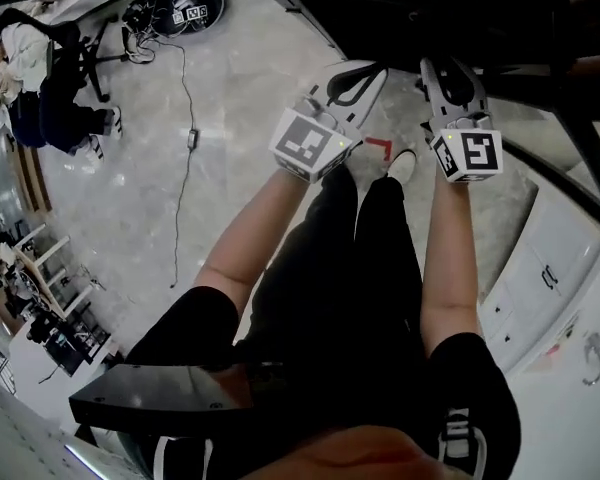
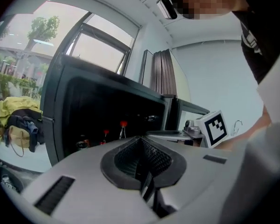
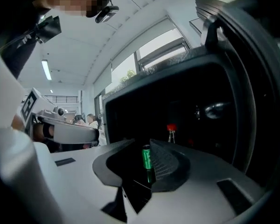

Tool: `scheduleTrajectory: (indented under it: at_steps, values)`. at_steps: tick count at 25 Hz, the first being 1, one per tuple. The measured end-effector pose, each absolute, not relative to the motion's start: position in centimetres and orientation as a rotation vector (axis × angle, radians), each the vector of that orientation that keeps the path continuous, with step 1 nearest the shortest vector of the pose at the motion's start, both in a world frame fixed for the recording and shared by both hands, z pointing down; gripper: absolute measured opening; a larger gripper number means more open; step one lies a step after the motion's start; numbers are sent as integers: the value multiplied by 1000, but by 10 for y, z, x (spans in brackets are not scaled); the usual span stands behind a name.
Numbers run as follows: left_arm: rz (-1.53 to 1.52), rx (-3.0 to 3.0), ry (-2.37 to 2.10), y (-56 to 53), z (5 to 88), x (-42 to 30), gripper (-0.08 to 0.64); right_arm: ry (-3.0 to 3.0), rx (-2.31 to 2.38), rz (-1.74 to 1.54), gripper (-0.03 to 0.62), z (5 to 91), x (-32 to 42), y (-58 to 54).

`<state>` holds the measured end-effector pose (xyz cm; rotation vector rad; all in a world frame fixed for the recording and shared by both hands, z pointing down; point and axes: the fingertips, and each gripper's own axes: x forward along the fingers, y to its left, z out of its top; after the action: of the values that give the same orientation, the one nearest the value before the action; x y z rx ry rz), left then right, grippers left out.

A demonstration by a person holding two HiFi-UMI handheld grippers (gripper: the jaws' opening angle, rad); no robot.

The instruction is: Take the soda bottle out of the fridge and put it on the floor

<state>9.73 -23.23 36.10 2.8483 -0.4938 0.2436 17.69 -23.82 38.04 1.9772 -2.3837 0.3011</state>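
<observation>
Now at black fridge (image 3: 186,92): left gripper (image 2: 142,148) clenched, right gripper (image 3: 141,149) parted.
Red-capped soda bottle (image 3: 171,130) inside; likely heavy, slick, so take mid-body.

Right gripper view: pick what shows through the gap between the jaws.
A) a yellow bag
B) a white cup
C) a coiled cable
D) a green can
D: the right gripper has its jaws apart, and the green can shows in the gap, standing farther back in the dark fridge and not touched by either jaw.
</observation>
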Motion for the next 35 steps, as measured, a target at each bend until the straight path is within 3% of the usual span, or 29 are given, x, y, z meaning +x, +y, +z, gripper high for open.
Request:
scheduleTrajectory:
  at_steps: [8,13,22,35]
  values:
    - [201,2874,-460,-268,425,111,0,-2315,2123,242,231,430,197,-283]
    - [195,2845,-447,-282,445,115,0,-2265,2118,234,303,445,214,-311]
    - [174,2851,-426,-301,452,129,0,-2227,2099,237,333,462,232,-351]
    - [167,2847,-454,-309,457,128,0,-2200,2060,143,323,458,234,-389]
